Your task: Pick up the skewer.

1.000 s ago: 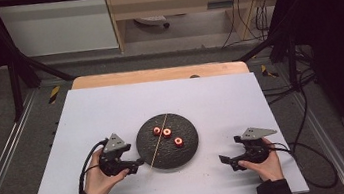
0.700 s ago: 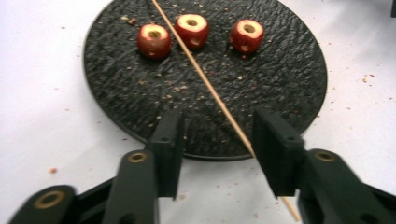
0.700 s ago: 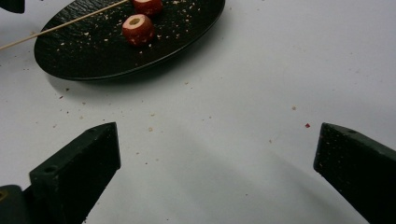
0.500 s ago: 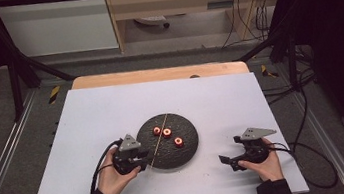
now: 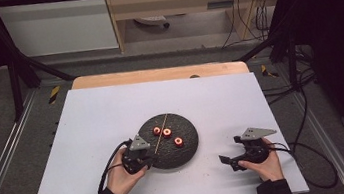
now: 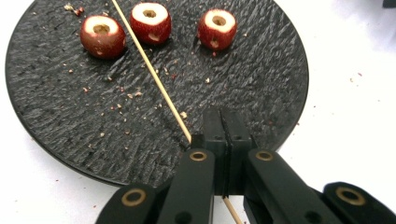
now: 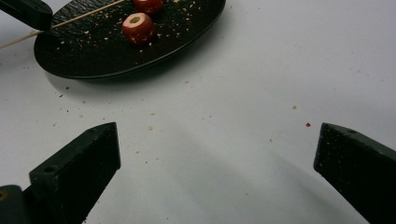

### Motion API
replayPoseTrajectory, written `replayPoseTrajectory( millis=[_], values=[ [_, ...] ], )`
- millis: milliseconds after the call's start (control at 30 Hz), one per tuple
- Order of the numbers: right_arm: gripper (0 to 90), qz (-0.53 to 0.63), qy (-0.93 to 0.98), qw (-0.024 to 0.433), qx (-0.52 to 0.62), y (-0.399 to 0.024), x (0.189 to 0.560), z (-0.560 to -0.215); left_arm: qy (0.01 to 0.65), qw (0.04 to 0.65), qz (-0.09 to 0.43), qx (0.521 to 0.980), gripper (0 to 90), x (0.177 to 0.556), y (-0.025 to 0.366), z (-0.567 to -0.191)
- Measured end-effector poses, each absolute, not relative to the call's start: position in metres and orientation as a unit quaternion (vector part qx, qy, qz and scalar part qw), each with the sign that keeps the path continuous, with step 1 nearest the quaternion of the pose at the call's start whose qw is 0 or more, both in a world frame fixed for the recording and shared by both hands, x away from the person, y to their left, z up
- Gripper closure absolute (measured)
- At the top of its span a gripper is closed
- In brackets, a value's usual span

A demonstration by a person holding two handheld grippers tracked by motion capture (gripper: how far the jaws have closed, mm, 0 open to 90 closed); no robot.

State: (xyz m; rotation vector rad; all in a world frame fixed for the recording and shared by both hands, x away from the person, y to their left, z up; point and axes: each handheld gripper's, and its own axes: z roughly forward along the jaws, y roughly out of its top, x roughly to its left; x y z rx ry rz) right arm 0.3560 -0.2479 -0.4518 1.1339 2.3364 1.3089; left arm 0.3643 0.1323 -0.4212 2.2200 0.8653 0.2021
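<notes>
Since a second ago the left gripper [image 5: 143, 157] has slid from the bare white table [image 5: 89, 138] to the near-left rim of the round black slate plate [image 6: 261, 70], where its jaws are now pressed together on the near end of a thin wooden skewer [image 6: 154, 79] lying across the plate. Three cored red fruit pieces [image 6: 152, 21] sit on the plate's far half, one left of the skewer and two right. The right gripper [image 5: 236, 159] rests on the table well right of the plate, jaws wide apart and empty
</notes>
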Motion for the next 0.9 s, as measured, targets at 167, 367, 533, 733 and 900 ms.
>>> replayPoseTrajectory(
  millis=[167,367,533,733,900],
  values=[
    [1.2,0.447,0.799,0.116,0.386,-0.248,0.356,-0.452,0.335,0.355,0.079,0.869,89.9,0.365,0.131,-0.424],
    [1.2,0.447,0.799,0.117,0.385,-0.248,0.356,-0.452,0.335,0.347,0.089,0.871,90.0,0.366,0.134,-0.424],
    [1.2,0.447,0.798,0.115,0.387,-0.247,0.356,-0.452,0.344,0.341,0.104,0.869,90.0,0.370,0.143,-0.423],
    [1.2,0.446,0.798,0.115,0.388,-0.247,0.356,-0.452,0.349,0.341,0.111,0.866,89.9,0.373,0.147,-0.422],
    [1.0,0.446,0.799,0.115,0.387,-0.248,0.356,-0.452,0.350,0.338,0.113,0.866,82.1,0.376,0.146,-0.412]
  ],
)
